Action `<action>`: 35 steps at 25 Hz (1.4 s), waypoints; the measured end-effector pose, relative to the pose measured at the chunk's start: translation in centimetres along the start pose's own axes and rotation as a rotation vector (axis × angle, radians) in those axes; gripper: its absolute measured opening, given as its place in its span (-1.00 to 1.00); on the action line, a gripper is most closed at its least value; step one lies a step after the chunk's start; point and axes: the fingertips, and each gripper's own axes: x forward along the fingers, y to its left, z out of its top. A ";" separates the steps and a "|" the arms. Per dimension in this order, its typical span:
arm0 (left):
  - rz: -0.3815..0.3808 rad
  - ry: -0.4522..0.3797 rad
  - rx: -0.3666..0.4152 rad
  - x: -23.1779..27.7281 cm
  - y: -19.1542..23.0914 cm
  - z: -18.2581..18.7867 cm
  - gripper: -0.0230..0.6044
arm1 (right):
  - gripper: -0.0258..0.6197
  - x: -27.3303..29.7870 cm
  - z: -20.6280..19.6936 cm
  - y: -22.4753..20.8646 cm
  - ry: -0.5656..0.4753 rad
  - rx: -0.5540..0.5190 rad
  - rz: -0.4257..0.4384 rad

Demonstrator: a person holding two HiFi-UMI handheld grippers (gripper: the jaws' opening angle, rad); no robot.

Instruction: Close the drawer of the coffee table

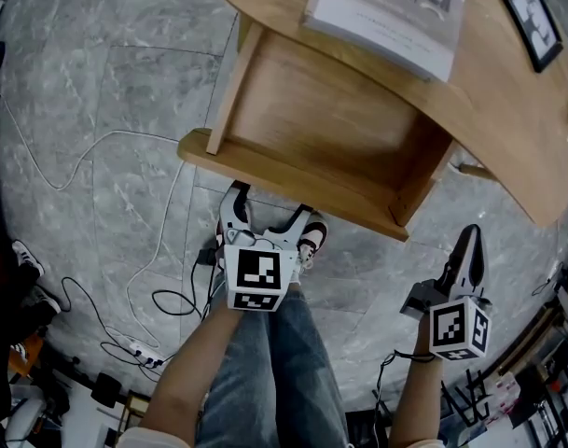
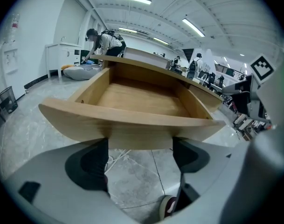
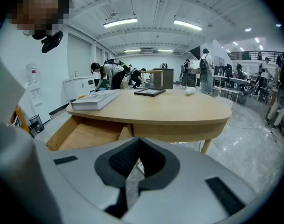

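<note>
1. The coffee table (image 1: 507,129) stands on a grey floor (image 1: 97,101). Its drawer (image 1: 311,119) sticks far out toward the person.
2. The drawer front (image 1: 293,180) is a long curved board. There is open floor to its left and between it and the person's legs. White cables (image 1: 162,297) lie lower left.
3. The left gripper (image 1: 268,215) tilts down in front of the middle of the board. Its jaws are wide apart with nothing pinched, and the tips are right at the board's lower edge.
4. The right gripper (image 1: 471,236) is off to the right, well apart from the drawer and tilted down. Its jaws are pressed together and hold nothing.
5. A book (image 1: 386,12) and a picture frame (image 1: 533,21) lie on the table top.
</note>
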 end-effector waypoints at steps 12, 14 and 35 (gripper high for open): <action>-0.006 0.044 -0.013 -0.6 -0.1 0.4 0.42 | -0.92 -0.1 0.9 -0.6 -0.013 0.023 -0.026; -0.008 0.056 -0.018 -0.6 -0.1 0.5 0.42 | -0.92 -0.2 0.8 -0.7 -0.013 0.037 -0.033; 0.009 0.117 0.024 -1.2 0.5 2.4 0.39 | -0.92 -0.1 2.0 -1.6 -0.025 0.114 -0.082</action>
